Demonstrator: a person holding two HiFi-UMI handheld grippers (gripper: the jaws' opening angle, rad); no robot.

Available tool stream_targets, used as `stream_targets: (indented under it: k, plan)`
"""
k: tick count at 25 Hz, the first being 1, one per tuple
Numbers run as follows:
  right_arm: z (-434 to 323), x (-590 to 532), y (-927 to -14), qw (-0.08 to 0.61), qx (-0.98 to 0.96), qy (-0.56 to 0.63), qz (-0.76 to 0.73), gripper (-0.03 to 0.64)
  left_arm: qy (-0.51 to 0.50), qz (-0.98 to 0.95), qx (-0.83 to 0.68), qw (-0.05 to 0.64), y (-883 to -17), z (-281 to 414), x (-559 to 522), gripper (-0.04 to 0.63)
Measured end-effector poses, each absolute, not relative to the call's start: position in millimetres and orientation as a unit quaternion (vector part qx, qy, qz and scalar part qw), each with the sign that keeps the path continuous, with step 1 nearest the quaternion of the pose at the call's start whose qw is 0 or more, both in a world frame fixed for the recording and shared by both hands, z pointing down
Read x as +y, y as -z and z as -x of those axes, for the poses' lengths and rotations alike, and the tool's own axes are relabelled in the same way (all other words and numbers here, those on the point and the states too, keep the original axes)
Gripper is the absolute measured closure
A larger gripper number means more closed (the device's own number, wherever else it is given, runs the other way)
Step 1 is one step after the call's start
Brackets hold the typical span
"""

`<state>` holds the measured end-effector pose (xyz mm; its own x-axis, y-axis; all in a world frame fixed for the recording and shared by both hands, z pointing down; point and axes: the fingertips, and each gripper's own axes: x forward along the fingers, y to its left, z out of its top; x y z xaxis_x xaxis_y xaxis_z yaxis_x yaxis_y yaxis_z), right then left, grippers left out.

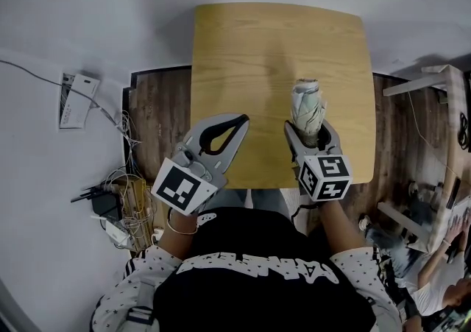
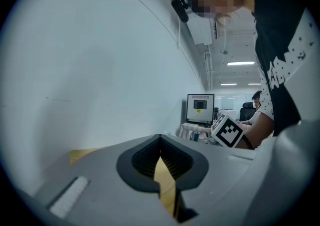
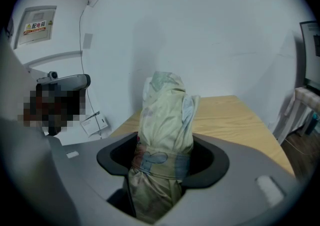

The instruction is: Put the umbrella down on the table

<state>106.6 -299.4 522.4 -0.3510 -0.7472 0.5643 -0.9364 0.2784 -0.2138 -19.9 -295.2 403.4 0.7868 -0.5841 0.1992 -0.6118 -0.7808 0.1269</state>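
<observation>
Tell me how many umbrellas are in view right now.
1. The umbrella is clamped in the right hand-held gripper, over the near right part of the table. The left hand-held gripper holds none. No other shows.

One umbrella point(image 1: 307, 106), one table point(image 1: 243, 51), two grippers, the left gripper point(image 1: 241, 121) and the right gripper point(image 1: 309, 130), one monitor point(image 2: 200, 108), one white box point(image 1: 77, 100).

The umbrella point(image 1: 307, 106) is folded into a short, pale green-and-cream bundle with a strap wrapped round its middle. It is clamped between the jaws of the right gripper point(image 1: 309, 132), sticking out over the near right part of the light wooden table point(image 1: 243, 65).
</observation>
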Motion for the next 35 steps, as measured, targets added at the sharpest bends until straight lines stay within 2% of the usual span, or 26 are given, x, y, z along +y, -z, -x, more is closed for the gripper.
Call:
stream_targets:
  k: [35]
  plan:
    - [-115,-313,-595,0.270,-0.746,-0.297,-0.531,0.318,-0.092,-0.929,-0.346,0.094,-408,39,-313,0.604]
